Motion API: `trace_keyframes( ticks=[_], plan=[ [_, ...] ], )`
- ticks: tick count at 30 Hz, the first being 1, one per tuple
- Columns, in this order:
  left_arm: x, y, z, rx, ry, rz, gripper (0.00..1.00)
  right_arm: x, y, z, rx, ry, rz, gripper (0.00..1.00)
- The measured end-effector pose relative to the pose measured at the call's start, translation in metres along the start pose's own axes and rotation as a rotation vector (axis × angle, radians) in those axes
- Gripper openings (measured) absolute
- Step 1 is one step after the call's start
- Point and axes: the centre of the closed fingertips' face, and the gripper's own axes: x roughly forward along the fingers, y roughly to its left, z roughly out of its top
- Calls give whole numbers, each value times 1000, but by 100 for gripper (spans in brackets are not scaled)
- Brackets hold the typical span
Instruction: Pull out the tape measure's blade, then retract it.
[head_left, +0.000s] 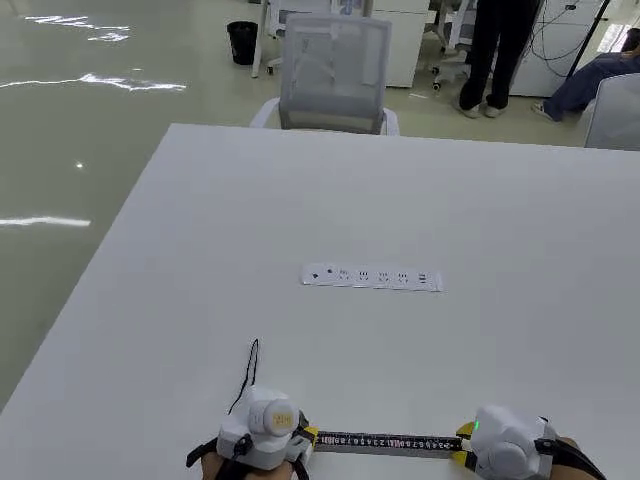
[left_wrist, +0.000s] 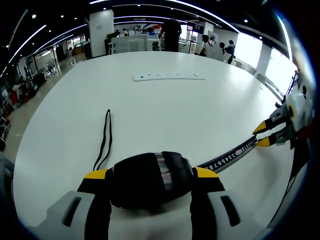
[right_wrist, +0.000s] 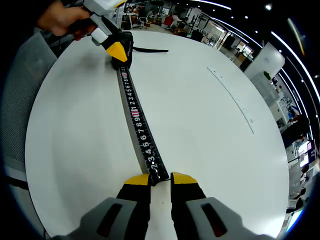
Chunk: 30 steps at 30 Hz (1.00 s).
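The right claw (right_wrist: 160, 179) is almost shut, with the blade's end (right_wrist: 157, 173) pinched between its two yellow tips; the left claw (left_wrist: 151, 172) is closed around the tape measure's black case (left_wrist: 150, 186), which is squeezed between the jaws. The blade (right_wrist: 134, 112) is drawn out of the case and stretched in a straight line from one claw to the other; its numbers are turned up. Whether the blade touches the table (head_left: 400, 200) or is held just over it cannot be told. The case and blade are held at the near edge of the table, and the blade's long line is laid side to side along that edge; the case is thus found straight ahead of the right claw, at the blade's far end. The pulling-out is judged to be done or nearly done; for the blade to be let back in, the right claw must be brought along that same line toward the case. A thin black strap (left_wrist: 105, 140) is laid on the table just past the case; a white power strip (head_left: 372, 278) is set further out, well apart from both claws.
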Motion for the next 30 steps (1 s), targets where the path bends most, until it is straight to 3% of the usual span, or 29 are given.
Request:
trace_keyframes(
  ticks=[30],
  plan=[
    [-1,0,-1,0,1,-9,61,5,2,10,19,-7,5,13]
  ],
)
